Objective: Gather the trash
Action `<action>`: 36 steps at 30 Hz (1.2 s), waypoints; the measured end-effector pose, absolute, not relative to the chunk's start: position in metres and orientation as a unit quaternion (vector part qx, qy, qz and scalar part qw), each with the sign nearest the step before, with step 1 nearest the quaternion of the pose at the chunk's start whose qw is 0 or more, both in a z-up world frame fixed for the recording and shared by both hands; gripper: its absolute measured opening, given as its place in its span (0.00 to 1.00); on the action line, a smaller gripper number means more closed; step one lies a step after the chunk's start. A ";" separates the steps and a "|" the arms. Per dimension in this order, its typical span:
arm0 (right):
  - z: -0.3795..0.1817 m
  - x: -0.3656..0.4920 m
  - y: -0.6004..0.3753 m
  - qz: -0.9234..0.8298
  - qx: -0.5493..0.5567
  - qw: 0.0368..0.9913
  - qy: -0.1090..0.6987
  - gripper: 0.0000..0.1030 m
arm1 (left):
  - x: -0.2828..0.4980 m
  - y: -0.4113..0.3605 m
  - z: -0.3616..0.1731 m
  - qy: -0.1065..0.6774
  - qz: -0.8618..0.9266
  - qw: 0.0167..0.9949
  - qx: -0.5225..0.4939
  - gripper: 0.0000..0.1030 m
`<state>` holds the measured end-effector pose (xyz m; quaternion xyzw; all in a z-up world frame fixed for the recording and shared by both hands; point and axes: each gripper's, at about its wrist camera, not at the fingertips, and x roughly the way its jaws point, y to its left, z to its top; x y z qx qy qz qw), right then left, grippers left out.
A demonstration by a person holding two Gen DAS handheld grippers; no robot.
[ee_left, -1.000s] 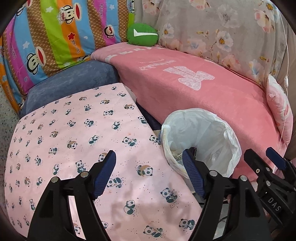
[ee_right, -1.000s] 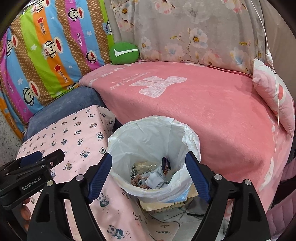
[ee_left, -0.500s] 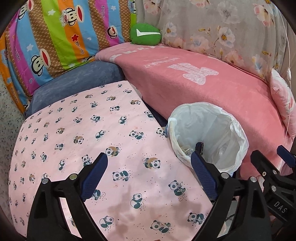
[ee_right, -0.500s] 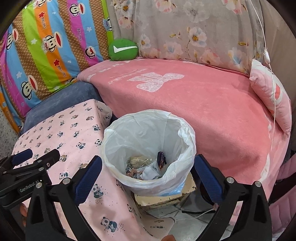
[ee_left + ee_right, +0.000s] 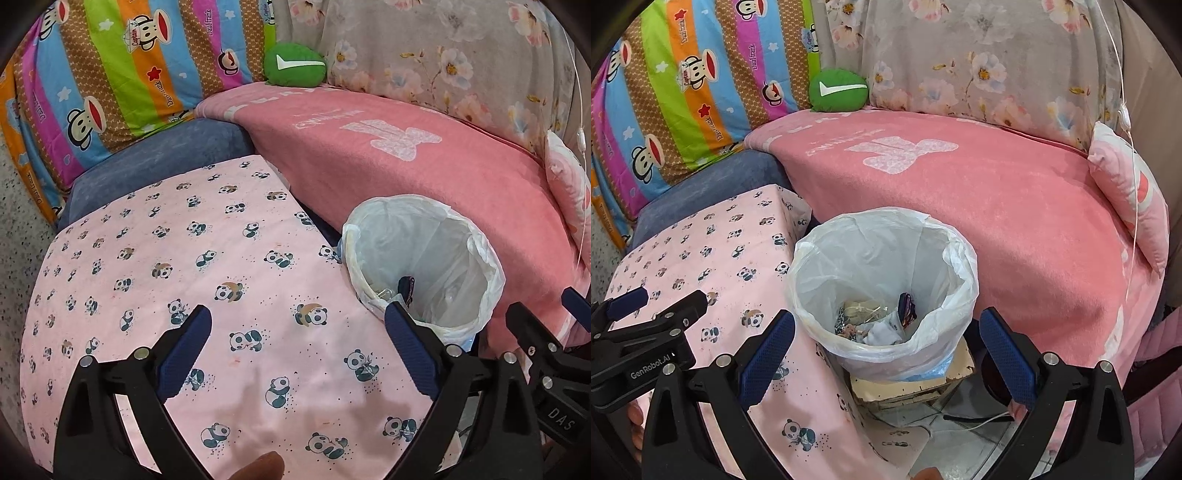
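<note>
While left gripper (image 5: pixel 295 354) hangs over panda-print cloth (image 5: pixel 155 266), jaws opening, nothing between; right gripper (image 5: pixel 886 350) spread wide, empty, above lined trash bin (image 5: pixel 820 266); trash (image 5: pixel 875 321) at its bottom.

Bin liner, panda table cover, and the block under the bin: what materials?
Bin liner: thin translucent white plastic film, glossy and crinkled at the rim. Panda table cover: matte printed woven fabric, likely cotton; it drapes softly over the edge. Block under the bin: looks like painted wood, cream with chipped edges; uncertain.
</note>
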<state>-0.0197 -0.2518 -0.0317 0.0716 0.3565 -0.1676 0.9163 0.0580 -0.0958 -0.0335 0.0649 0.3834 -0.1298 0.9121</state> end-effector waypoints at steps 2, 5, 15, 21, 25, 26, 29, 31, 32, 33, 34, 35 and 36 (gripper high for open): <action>-0.035 -0.020 -0.252 -0.167 0.071 0.915 0.361 0.93 | 0.057 -0.096 -0.035 0.384 -0.127 0.912 0.069 0.88; -0.038 -0.022 -0.250 -0.168 0.068 0.913 0.366 0.93 | 0.055 -0.097 -0.039 0.388 -0.125 0.910 0.074 0.88; -0.046 -0.026 -0.251 -0.168 0.070 0.909 0.376 0.93 | 0.053 -0.093 -0.048 0.406 -0.103 0.905 0.071 0.88; -0.050 -0.027 -0.250 -0.167 0.070 0.907 0.379 0.93 | 0.052 -0.095 -0.047 0.406 -0.104 0.905 0.072 0.88; -0.050 -0.027 -0.250 -0.167 0.070 0.908 0.378 0.93 | 0.053 -0.098 -0.044 0.403 -0.111 0.905 0.073 0.88; -0.050 -0.027 -0.250 -0.167 0.070 0.908 0.377 0.93 | 0.053 -0.099 -0.044 0.402 -0.113 0.906 0.074 0.88; -0.048 -0.025 -0.251 -0.167 0.070 0.909 0.375 0.93 | 0.054 -0.103 -0.041 0.396 -0.115 0.907 0.079 0.88; -0.047 -0.023 -0.252 -0.167 0.070 0.909 0.375 0.93 | 0.054 -0.105 -0.039 0.393 -0.118 0.908 0.079 0.88; -0.047 -0.023 -0.252 -0.167 0.070 0.909 0.374 0.93 | 0.054 -0.107 -0.038 0.391 -0.119 0.909 0.079 0.88; -0.046 -0.022 -0.253 -0.167 0.071 0.910 0.374 0.93 | 0.055 -0.108 -0.037 0.389 -0.120 0.910 0.080 0.88; -0.046 -0.022 -0.254 -0.167 0.072 0.910 0.373 0.93 | 0.055 -0.110 -0.037 0.388 -0.121 0.910 0.081 0.88; -0.046 -0.022 -0.255 -0.168 0.072 0.910 0.373 0.93 | 0.056 -0.111 -0.037 0.387 -0.121 0.910 0.083 0.88; -0.046 -0.021 -0.256 -0.168 0.073 0.910 0.373 0.93 | 0.056 -0.112 -0.037 0.387 -0.121 0.910 0.083 0.88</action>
